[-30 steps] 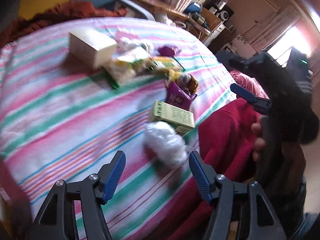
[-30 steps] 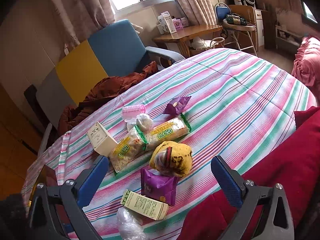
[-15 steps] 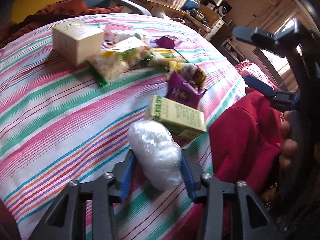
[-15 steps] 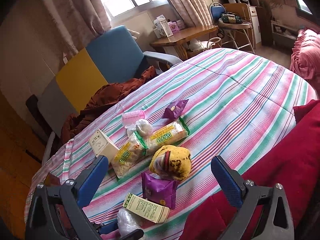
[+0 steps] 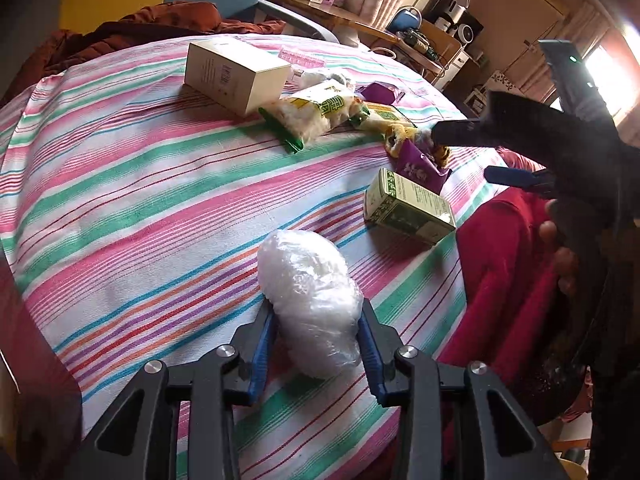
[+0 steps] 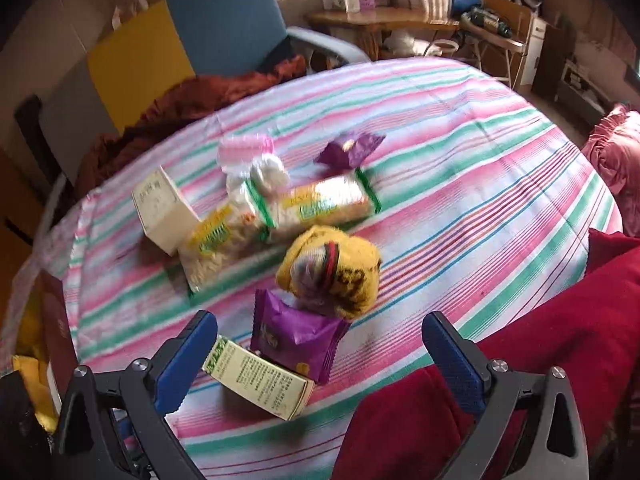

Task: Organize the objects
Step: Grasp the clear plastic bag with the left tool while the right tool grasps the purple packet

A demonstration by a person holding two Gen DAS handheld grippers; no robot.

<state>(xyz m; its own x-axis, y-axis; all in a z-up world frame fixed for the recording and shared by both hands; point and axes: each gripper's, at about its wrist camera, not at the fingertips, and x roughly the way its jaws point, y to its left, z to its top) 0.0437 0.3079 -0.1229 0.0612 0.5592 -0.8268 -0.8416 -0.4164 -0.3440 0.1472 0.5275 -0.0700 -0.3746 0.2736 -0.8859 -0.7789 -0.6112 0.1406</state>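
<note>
While its jaws are closing, the left gripper (image 5: 316,330) has its blue ribbed pads on both sides of a white bundle of crinkled plastic film (image 5: 308,296), an oval, translucent lump lying on the striped bedspread (image 5: 120,184) near the bed's edge. The pads press its flanks, so the bundle is gripped.

The right gripper (image 6: 320,356) stands wide apart with nothing between its jaws, hovering over the cluster of goods; in the left view it shows as a dark blurred shape (image 5: 540,152) with a person's fingertips (image 5: 560,248) on its handle.

Below it lies a flat green-and-cream carton (image 6: 260,380) with printed text, touching a glossy purple foil pouch (image 6: 296,340) with crimped ends. Just behind the pouch sits a rounded yellow knitted bundle (image 6: 332,268) with dark and red markings. Farther back are two clear cellophane snack packs (image 6: 320,208) with green seals, a plain cream cardboard box (image 5: 236,74), a smaller purple wrapper (image 6: 350,150) and a pale pink ribbed container (image 6: 246,148), which is blurred.

The cloth is woven cotton in pink, green, white and thin purple stripes. A soft crimson fleece blanket (image 6: 520,360) lies bunched at the near right edge.
</note>
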